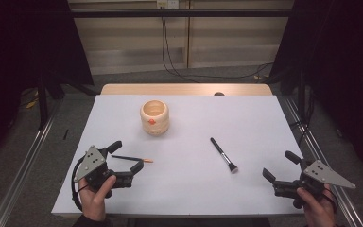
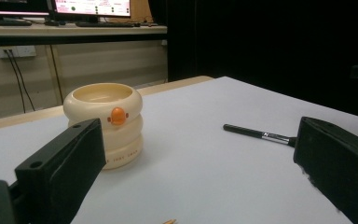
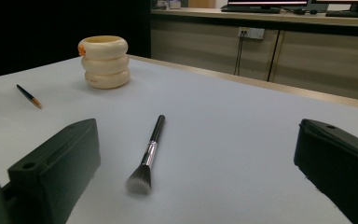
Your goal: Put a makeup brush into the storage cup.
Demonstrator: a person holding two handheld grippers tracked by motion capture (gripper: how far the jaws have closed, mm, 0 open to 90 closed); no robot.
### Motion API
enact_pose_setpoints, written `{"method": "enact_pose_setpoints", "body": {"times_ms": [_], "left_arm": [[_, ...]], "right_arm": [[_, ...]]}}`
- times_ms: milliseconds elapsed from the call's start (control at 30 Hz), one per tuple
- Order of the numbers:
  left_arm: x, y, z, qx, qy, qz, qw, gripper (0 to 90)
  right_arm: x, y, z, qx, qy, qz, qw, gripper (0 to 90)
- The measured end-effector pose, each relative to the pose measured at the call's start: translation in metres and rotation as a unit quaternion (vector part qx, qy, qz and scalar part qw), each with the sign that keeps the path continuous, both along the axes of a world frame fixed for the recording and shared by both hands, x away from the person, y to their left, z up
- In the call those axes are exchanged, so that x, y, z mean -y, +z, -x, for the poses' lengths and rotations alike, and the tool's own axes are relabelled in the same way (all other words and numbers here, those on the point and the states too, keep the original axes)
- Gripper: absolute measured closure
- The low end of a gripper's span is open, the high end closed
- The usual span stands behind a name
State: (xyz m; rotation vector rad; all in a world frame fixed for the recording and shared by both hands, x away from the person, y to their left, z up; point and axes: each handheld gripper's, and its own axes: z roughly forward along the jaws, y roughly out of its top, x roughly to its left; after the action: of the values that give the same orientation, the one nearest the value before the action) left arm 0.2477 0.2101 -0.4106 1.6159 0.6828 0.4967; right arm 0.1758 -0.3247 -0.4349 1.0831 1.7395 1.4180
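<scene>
Left claw point(image 1: 127, 156) gapes around the pencil point(image 1: 131, 159); right claw point(image 1: 278, 166) gapes beside the brush point(image 1: 224, 155).

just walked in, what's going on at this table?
A person holds a two-jaw gripper in each hand over a white table. The left gripper is open around a thin black pencil with an orange tip, not yet clamped. The right gripper is open and holds nothing, facing a makeup brush that lies apart from it. A cream ring-shaped holder stands upright farther back, with nothing visible in it.
</scene>
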Motion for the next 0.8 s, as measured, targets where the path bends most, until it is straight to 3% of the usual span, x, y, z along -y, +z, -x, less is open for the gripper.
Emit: {"method": "enact_pose_setpoints", "body": {"times_ms": [233, 600, 633, 800], "left_arm": [[0.004, 0.011, -0.011, 0.013, -0.007, -0.002, 0.9999, 2.0], [-0.001, 0.019, -0.03, 0.011, 0.014, 0.005, 0.9998, 2.0], [-0.002, 0.02, -0.031, 0.012, 0.017, -0.003, 0.9998, 2.0], [-0.004, 0.024, -0.04, 0.012, 0.013, 0.003, 0.9998, 2.0]], "right_arm": [[0.001, 0.0, 0.0, 0.002, -0.002, 0.001, 1.0, 0.0], [0.001, 0.0, 0.0, -0.001, -0.004, -0.005, 1.0, 0.0], [0.001, 0.0, 0.0, -0.002, -0.003, -0.005, 1.0, 0.0], [0.001, 0.0, 0.0, -0.002, -0.004, -0.005, 1.0, 0.0]]}}
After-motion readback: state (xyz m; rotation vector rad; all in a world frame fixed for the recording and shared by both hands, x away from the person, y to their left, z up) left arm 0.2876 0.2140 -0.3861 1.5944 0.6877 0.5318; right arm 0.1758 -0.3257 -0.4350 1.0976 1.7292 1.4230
